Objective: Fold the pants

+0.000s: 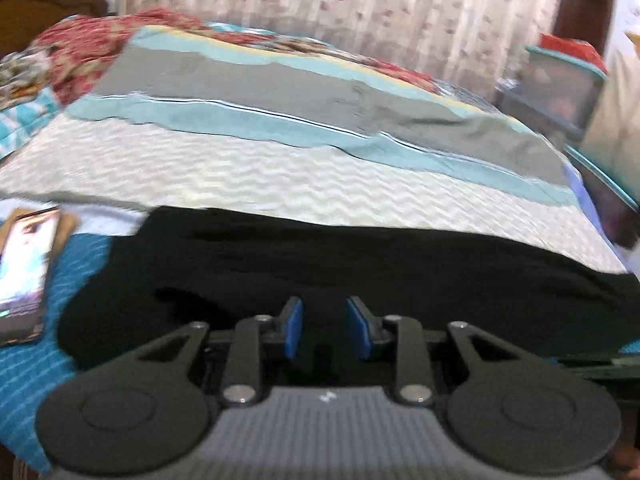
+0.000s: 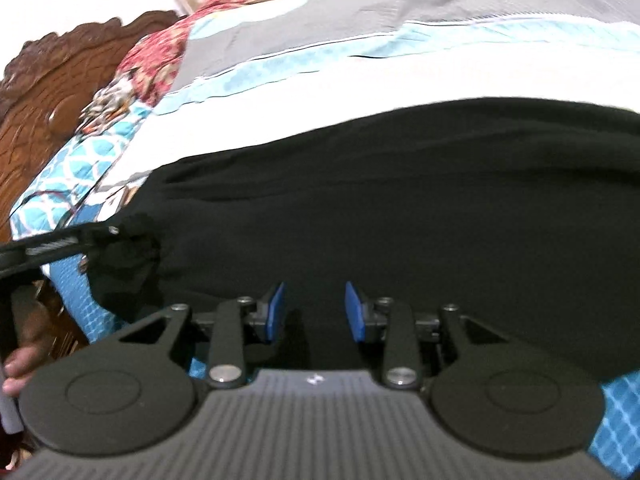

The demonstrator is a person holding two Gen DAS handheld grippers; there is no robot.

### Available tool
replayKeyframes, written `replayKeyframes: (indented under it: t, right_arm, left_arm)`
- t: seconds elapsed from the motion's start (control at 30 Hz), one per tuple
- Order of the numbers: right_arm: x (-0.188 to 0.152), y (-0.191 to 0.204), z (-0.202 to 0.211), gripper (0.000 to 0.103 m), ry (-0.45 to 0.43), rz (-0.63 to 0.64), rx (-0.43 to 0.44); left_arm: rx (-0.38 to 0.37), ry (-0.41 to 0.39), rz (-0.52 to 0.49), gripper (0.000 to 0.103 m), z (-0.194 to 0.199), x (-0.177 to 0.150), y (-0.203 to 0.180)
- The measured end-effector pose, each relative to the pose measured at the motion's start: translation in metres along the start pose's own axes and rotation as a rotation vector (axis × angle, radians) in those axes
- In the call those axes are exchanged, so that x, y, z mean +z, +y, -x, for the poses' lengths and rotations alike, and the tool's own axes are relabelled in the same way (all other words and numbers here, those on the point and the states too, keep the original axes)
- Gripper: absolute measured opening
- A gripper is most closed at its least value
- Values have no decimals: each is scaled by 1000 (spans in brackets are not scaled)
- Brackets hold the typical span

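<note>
The black pants (image 1: 360, 264) lie spread across the near side of the bed; they also fill the middle of the right wrist view (image 2: 400, 208). My left gripper (image 1: 324, 312) is open, its blue pads apart, just above the near edge of the pants. My right gripper (image 2: 315, 300) is open too, over the pants' near edge. In the right wrist view the left gripper's fingers (image 2: 100, 240) reach in from the left beside a bunched end of the black cloth; whether they touch it I cannot tell.
The bed has a striped cover (image 1: 280, 176) in white, teal and grey. A phone (image 1: 24, 276) lies at the left on the blue sheet. A carved wooden headboard (image 2: 60, 92) stands at the left. A clear box (image 1: 560, 88) and curtain are beyond the bed.
</note>
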State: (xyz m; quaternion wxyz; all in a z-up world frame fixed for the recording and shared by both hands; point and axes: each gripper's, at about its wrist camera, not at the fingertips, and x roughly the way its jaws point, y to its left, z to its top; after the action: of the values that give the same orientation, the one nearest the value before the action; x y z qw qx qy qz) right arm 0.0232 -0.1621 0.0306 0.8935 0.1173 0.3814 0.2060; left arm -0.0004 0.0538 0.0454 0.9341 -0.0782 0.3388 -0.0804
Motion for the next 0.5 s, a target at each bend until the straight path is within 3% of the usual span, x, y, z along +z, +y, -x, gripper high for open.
replayKeyframes:
  t: [0.13, 0.23, 0.33, 0.5]
  right_arm:
    - [-6, -21, 20, 36, -1, -41, -34]
    - [-13, -53, 43, 36, -12, -59, -74]
    - [-27, -92, 66, 36, -53, -131, -111]
    - [-26, -159, 118, 37, -178, -273, -209]
  left_arm:
    - [-7, 85, -72, 27, -30, -10, -27]
    - [71, 188, -107, 27, -57, -25, -35]
    - [100, 174, -157, 30, -55, -27, -45]
    - [82, 201, -140, 34, -55, -16, -57]
